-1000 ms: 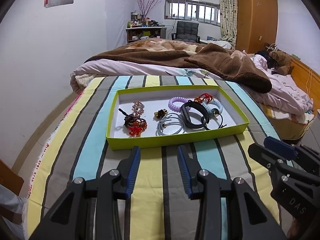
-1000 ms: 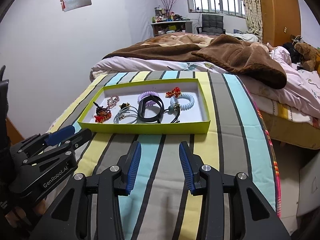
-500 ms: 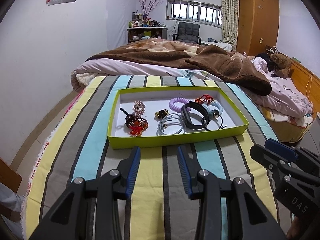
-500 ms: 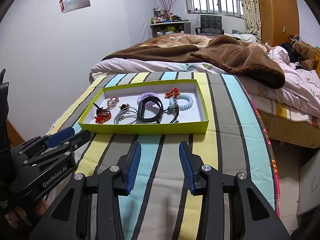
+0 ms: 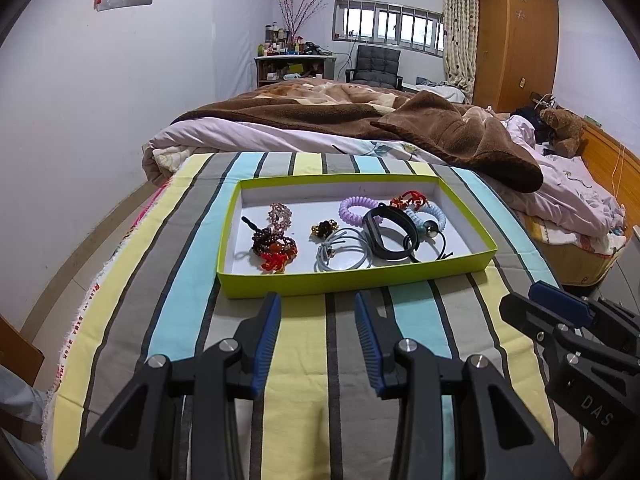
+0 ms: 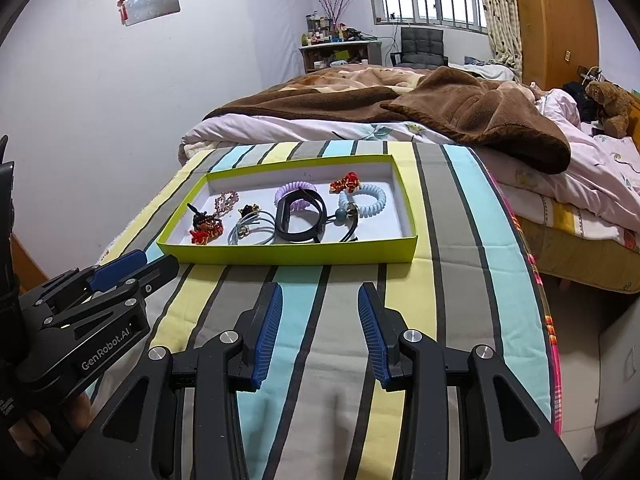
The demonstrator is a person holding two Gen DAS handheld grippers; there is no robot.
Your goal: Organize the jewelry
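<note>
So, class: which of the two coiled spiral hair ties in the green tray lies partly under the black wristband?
The purple spiral tie; the black wristband overlaps it, while the pale blue one lies to its right.

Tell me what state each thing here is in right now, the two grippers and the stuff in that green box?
left gripper: open, empty, above the striped cloth
right gripper: open, empty
green box: lidless, flat on the cloth
black wristband: in the box, leaning on the purple coil
purple coil hair tie: in the box
grey hair ties: bunched together in the box
</note>
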